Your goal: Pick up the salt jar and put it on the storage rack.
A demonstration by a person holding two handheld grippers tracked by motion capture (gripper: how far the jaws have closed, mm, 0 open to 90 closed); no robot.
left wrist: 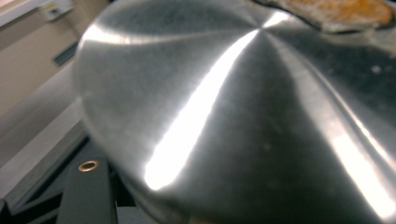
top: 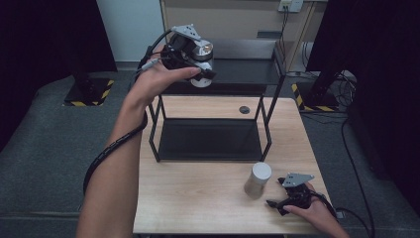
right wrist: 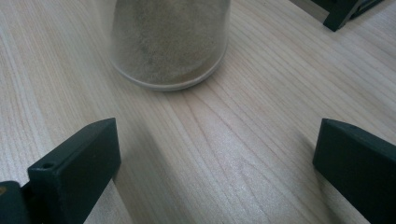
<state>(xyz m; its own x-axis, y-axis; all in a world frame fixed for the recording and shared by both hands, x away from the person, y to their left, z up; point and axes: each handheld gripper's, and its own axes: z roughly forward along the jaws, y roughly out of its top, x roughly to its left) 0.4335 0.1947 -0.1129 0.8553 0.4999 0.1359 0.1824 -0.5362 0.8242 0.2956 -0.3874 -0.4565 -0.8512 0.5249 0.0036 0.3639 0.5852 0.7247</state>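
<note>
The left gripper [top: 200,74] is raised over the top shelf of the black rack [top: 208,141], at about 11 o'clock in the high view. It seems to carry a round metal lid [top: 202,54], though the hand [top: 158,79] and the gripper body hide the jaws there. In the left gripper view the brushed steel dome [left wrist: 224,116] sits right against the camera, with one dark finger [left wrist: 88,186] poking up at 7 o'clock beneath its rim. My guess is that the jaws are clamped on it, but I cannot tell for certain from these views.

The right gripper [top: 285,198] rests low on the table [top: 198,198] at 5 o'clock, jaws spread wide and holding nothing. In its own view the two fingers [right wrist: 74,163] stand well apart, with bare wood between them.

The jar [top: 257,179] stands upright on the table just in front of the rack, near its front right leg. It has a pale cap and is filled with sandy powder. From the right gripper it lies straight ahead at 12 o'clock, near but not touching, and its base [right wrist: 170,46] sits a little left of the midline between the jaws. Its long axis is vertical, so a grasp would come from the side. The right hand is by far the nearer to it, and the left is well away across the rack.
</note>
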